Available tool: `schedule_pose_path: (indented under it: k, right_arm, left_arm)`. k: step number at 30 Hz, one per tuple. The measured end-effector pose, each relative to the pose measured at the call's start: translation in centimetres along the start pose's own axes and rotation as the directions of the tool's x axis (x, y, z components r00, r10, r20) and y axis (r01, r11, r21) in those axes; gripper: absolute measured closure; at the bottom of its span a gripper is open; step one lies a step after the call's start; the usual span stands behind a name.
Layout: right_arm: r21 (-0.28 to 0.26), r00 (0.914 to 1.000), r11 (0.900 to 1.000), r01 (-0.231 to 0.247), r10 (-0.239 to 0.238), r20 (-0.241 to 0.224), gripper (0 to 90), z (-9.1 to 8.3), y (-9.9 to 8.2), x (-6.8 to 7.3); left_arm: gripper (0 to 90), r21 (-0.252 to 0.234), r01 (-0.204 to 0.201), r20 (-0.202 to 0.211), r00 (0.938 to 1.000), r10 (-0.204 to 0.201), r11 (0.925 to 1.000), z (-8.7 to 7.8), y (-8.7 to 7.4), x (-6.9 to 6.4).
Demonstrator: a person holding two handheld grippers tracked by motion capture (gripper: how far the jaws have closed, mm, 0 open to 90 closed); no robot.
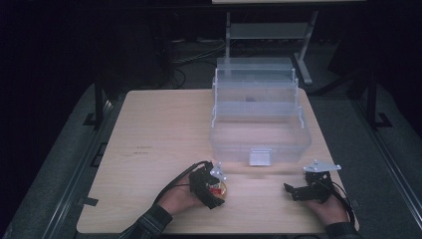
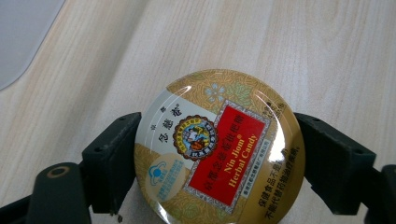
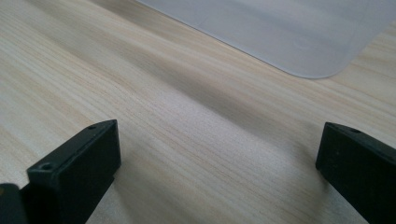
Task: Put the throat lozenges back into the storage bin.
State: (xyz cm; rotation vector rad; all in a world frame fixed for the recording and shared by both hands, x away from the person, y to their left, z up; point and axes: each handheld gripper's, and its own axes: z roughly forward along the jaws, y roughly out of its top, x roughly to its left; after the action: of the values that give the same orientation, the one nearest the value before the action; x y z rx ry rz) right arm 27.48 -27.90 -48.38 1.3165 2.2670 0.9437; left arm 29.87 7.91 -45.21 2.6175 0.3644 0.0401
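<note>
left tongs (image 2: pixel 219 154) pinch the candy tin (image 2: pixel 219 147) by its rim, both jaws touching, lid up, low over the tabletop (image 2: pixel 327 56) | right tongs (image 3: pixel 219 158) spread wide, nothing between, over bare wood near the front right edge | clear box (image 1: pixel 259 119) stands open behind both

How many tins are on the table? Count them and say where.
1. The tin lies near the table's front edge, clamped between the left gripper's jaws, in front of the clear box. The frosted box could hide more.
</note>
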Motion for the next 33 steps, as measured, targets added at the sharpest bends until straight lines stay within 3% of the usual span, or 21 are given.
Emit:
schedule_pose_path:
  k: [14,33]
  right_arm:
    - [0.000,1.0000,1.0000,0.000,0.000,0.000,0.0,0.0,0.0,0.0]
    - [0.000,1.0000,1.0000,0.000,0.000,0.000,0.0,0.0,0.0,0.0]
  left_arm:
    - [19.5,-0.008,0.002,0.011,0.9999,-0.002,1.0000,-0.3,0.4,0.0]
    - [19.5,-0.024,-0.008,0.014,0.9999,0.008,0.9997,-2.5,2.0,0.2]
